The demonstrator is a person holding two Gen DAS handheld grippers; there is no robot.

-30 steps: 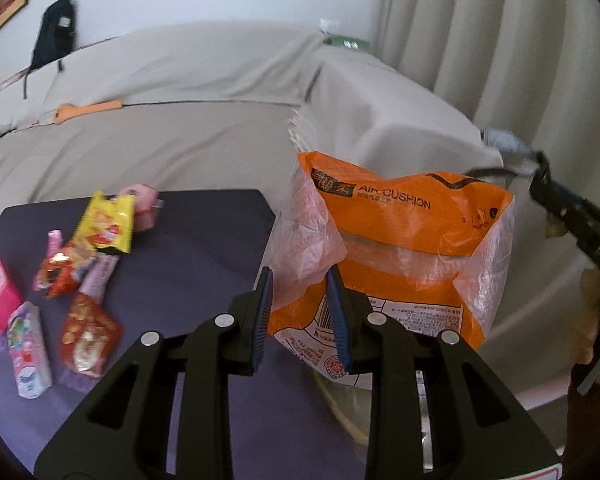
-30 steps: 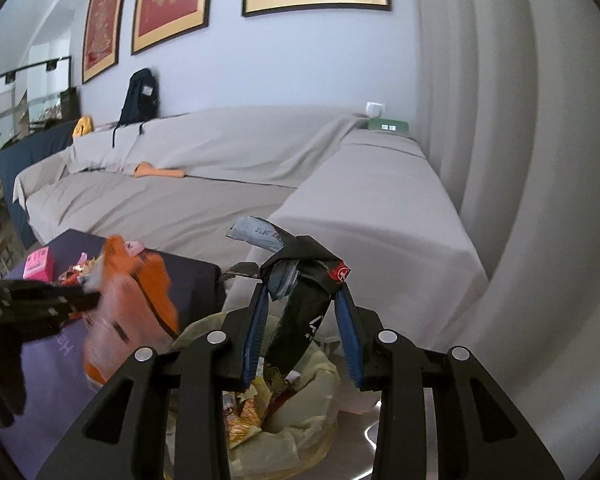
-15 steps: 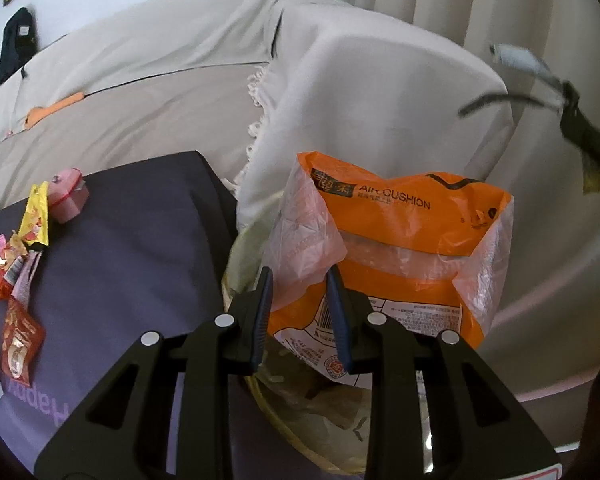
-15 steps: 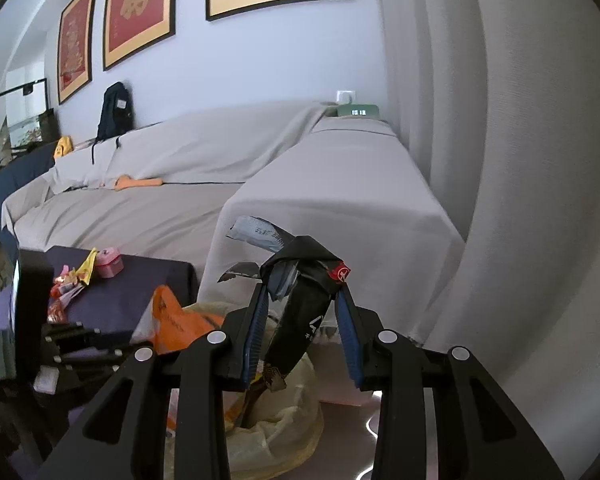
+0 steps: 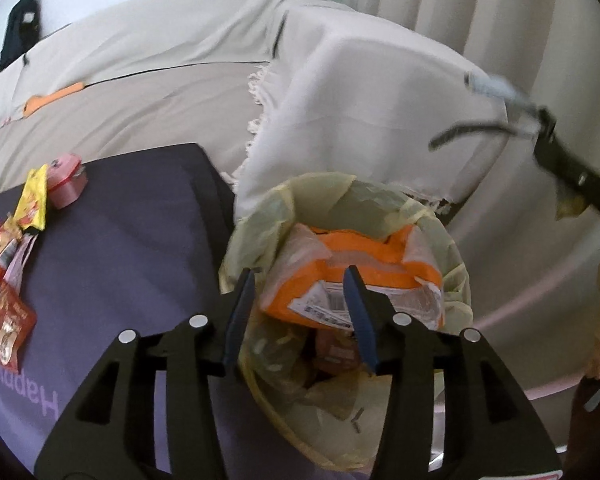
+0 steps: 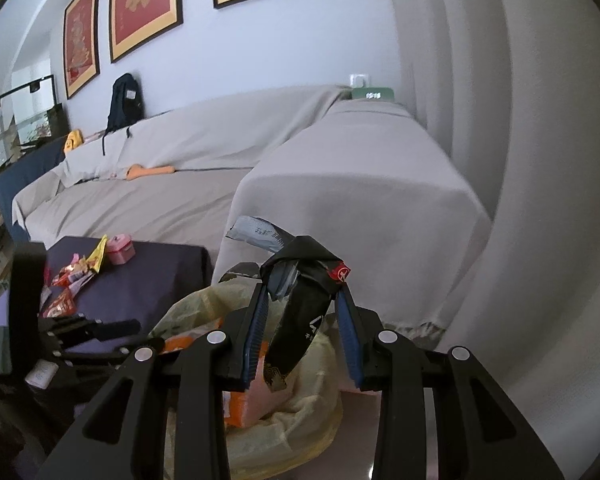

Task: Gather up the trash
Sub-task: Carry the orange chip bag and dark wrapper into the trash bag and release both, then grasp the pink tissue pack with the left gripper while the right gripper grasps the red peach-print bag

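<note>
My left gripper (image 5: 300,312) is open and empty above the trash bin (image 5: 456,248), which has a pale yellow liner. An orange air-cushion bag (image 5: 364,272) lies loose in the bin's mouth, below the jaws. My right gripper (image 6: 302,320) is shut on a black wrapper (image 6: 308,312) with a grey wrapper (image 6: 260,232) sticking out above it; it hovers over the bin (image 6: 312,432). The right gripper also shows at the right edge of the left wrist view (image 5: 540,132). Several snack wrappers (image 5: 16,240) lie on the dark purple table (image 5: 132,248).
A sofa under a beige cover (image 5: 160,80) stands behind the table and bin. A pink tape roll (image 5: 66,184) sits on the table by a yellow wrapper. Curtains (image 5: 480,12) hang at the right. A black backpack (image 6: 126,100) rests on the sofa back.
My left gripper has moved from the table to over the bin and opened. The orange bag has dropped from it into the bin. The right gripper has kept its wrappers.
</note>
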